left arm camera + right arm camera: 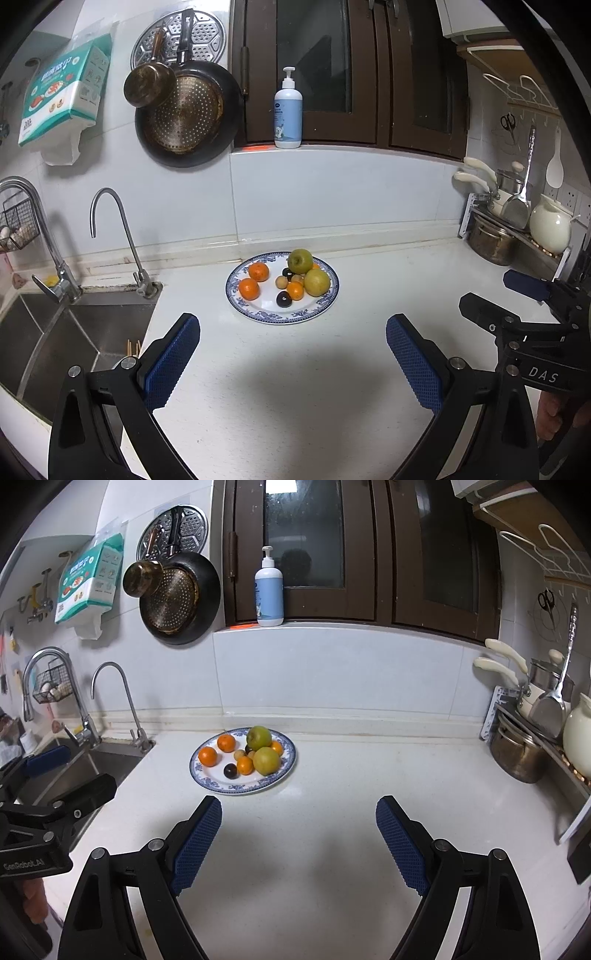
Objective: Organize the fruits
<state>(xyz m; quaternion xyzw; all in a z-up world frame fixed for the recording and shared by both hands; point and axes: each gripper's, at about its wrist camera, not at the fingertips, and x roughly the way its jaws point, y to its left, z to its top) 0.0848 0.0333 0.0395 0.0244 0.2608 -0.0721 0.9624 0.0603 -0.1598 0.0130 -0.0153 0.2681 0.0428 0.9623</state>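
A blue-rimmed white plate (258,314) (214,784) sits on the white counter near the back wall. On it lie two green apples (300,260) (266,760), several small oranges (249,288) (207,756), two dark plums (283,299) (230,771) and small tan fruits (281,282). My left gripper (293,328) hangs open over the counter in front of the plate, nothing between its blue pads. My right gripper (298,810) is also open and empty, a little right of the plate and short of it. Each gripper shows at the edge of the other's view.
A steel sink (55,332) with two taps (110,218) lies left of the plate. Pans (184,110) hang on the wall above. A soap bottle (288,110) stands on the window sill. A rack with pots and a white jug (580,734) fills the right end.
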